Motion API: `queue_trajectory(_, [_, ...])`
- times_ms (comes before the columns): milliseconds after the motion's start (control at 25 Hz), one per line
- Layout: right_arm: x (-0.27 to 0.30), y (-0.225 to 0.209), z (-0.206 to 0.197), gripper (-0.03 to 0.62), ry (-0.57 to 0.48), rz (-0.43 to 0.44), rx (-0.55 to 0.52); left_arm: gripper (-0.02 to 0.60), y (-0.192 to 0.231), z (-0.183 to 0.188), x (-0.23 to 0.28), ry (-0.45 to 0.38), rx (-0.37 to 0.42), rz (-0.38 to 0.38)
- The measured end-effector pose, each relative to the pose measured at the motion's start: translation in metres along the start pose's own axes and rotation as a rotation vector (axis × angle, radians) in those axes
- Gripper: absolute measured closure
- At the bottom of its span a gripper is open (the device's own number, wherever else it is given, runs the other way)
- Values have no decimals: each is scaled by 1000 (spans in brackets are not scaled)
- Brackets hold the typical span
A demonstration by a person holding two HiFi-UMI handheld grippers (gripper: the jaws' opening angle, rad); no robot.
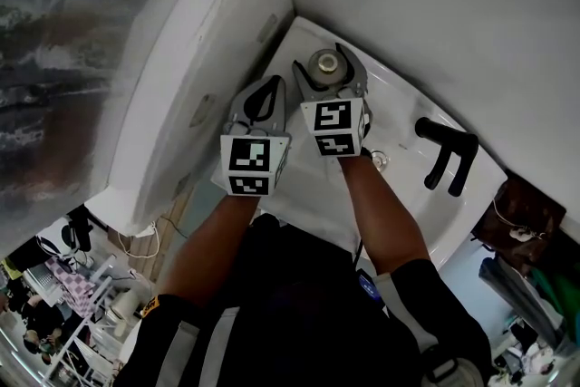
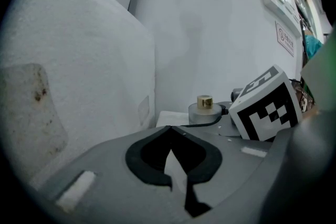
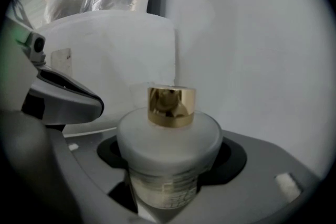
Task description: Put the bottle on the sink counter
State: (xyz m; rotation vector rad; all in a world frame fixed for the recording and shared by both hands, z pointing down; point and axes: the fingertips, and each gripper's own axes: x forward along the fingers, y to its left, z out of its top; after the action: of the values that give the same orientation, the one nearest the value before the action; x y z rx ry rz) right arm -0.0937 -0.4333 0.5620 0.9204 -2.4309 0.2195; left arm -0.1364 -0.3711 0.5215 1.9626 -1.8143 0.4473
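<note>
- The bottle (image 3: 168, 139) was round and frosted white, with a shiny gold cap and fine print on its lower body
- It stood upright at the far left corner of the sink counter (image 1: 294, 36); its base was hidden, so it probably rested there
- A white wall (image 1: 453, 4) ran along the counter's far edge, a bulky white fixture (image 1: 199, 68) along its left edge, and a black faucet (image 1: 446, 149) sat towards the right edge
- The right gripper (image 1: 320, 58) clasped the bottle's body between its jaws
- The left gripper (image 1: 269, 90), just beside it, had its jaw tips touching and held nothing
</note>
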Motion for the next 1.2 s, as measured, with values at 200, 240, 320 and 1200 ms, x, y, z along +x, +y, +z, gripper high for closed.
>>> queue_trajectory(200, [2, 0, -1, 250, 16, 8, -1, 580, -1, -3, 2, 8, -9, -10])
queue_trajectory(240, [2, 0, -1, 250, 20, 10, -3, 578, -1, -4, 2, 11, -12, -12])
queue_trajectory(320, [2, 1, -2, 250, 31, 15, -9, 578, -1, -5, 2, 11, -15, -13])
queue_trajectory(1200, [-6, 3, -19, 237, 113, 22, -32, 578, -9, -9, 2, 18, 3, -25])
